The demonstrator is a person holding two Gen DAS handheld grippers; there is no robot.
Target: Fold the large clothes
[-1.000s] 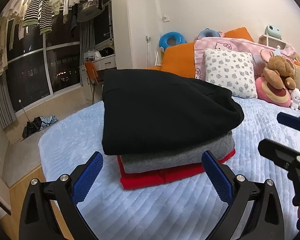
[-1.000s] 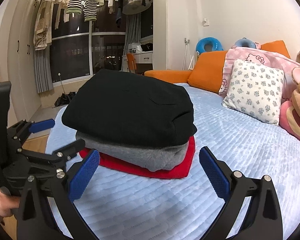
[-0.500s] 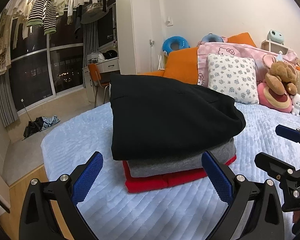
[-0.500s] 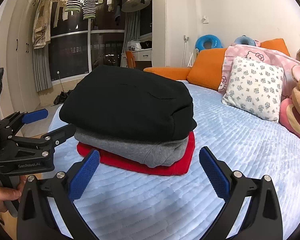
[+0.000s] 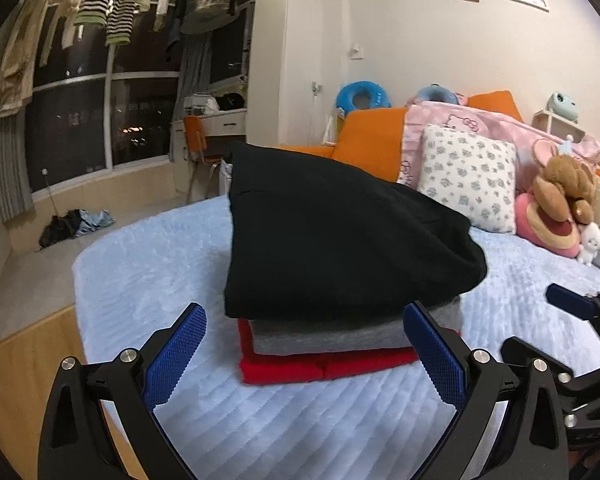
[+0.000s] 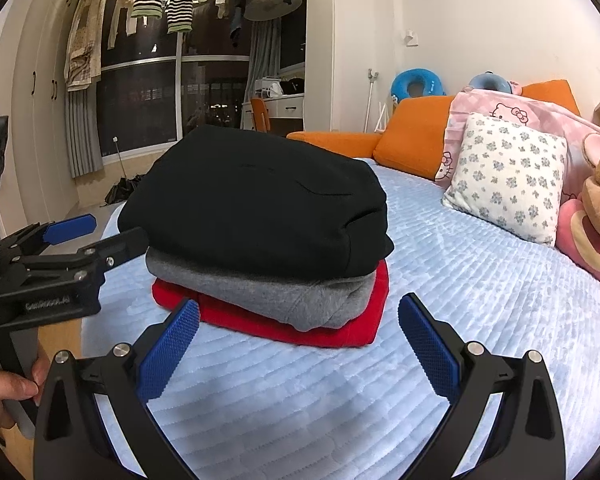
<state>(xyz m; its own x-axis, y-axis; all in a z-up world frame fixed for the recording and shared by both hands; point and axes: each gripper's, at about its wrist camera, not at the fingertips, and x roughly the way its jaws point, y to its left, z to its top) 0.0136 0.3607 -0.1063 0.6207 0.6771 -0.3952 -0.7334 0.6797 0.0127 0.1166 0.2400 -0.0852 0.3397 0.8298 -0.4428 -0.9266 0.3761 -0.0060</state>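
Note:
A stack of three folded garments lies on the light blue bed (image 5: 300,420): a black one (image 5: 332,248) on top, a grey one (image 5: 340,336) in the middle, a red one (image 5: 320,368) at the bottom. The same stack shows in the right wrist view, black (image 6: 252,200), grey (image 6: 260,292), red (image 6: 340,328). My left gripper (image 5: 304,356) is open and empty, just short of the stack's near edge. My right gripper (image 6: 298,350) is open and empty, also just short of the stack. Each gripper shows in the other's view, the right (image 5: 560,344) and the left (image 6: 80,240).
A floral pillow (image 5: 468,176), pink blanket (image 5: 480,128), orange cushions (image 5: 372,132) and plush toys (image 5: 560,200) line the head of the bed. A desk with an orange chair (image 5: 196,140) stands by the window. Clothes hang overhead. A dark heap (image 5: 72,224) lies on the floor left.
Both grippers have drawn back and lifted a little from the stack; the view tilts upward. The stack has not moved. Both stay open.

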